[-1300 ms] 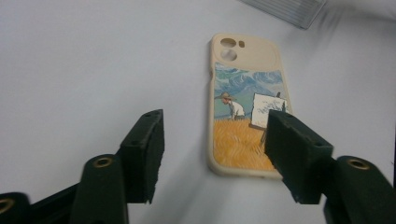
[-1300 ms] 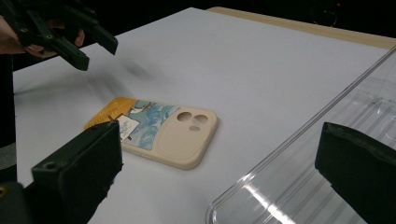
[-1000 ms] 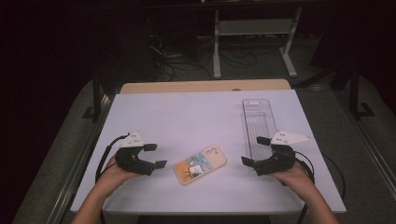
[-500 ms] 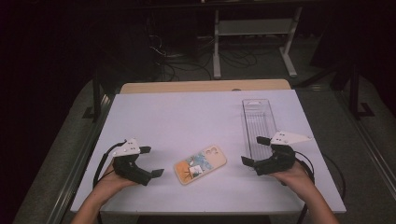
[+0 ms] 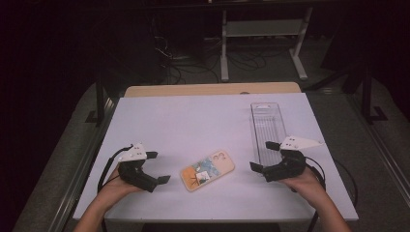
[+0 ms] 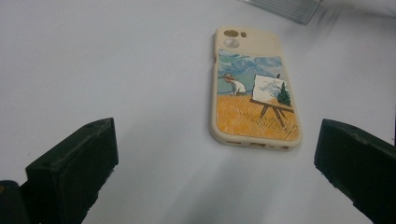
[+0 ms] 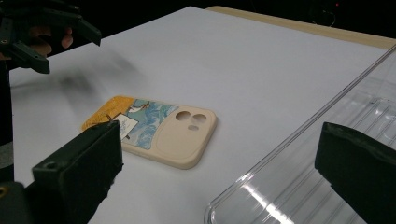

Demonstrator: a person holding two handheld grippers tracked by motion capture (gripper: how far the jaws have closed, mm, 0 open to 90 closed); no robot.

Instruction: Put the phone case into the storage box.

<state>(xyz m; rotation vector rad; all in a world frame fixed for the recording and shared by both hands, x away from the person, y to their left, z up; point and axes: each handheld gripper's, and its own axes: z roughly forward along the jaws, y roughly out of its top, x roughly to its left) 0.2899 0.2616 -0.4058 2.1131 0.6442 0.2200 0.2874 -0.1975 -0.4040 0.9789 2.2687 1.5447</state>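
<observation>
We see the phone case [image 5: 207, 170] lying flat, picture side up, on the white counter [image 5: 193, 121]. Left of the case, our left hand-held gripper [image 5: 157, 167] has just spread its jaws wide, nothing between them. Right of the case, our right hand-held gripper [image 5: 264, 155] gapes empty beside the clear tray [image 5: 267, 126].

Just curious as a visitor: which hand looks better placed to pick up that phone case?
Probably the left gripper: its open jaws face the phone case squarely, bottom edge nearest.

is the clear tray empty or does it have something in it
Empty: the clear tray shows only its ribbed bottom, and the phone case lies flat on the table outside it.
</observation>
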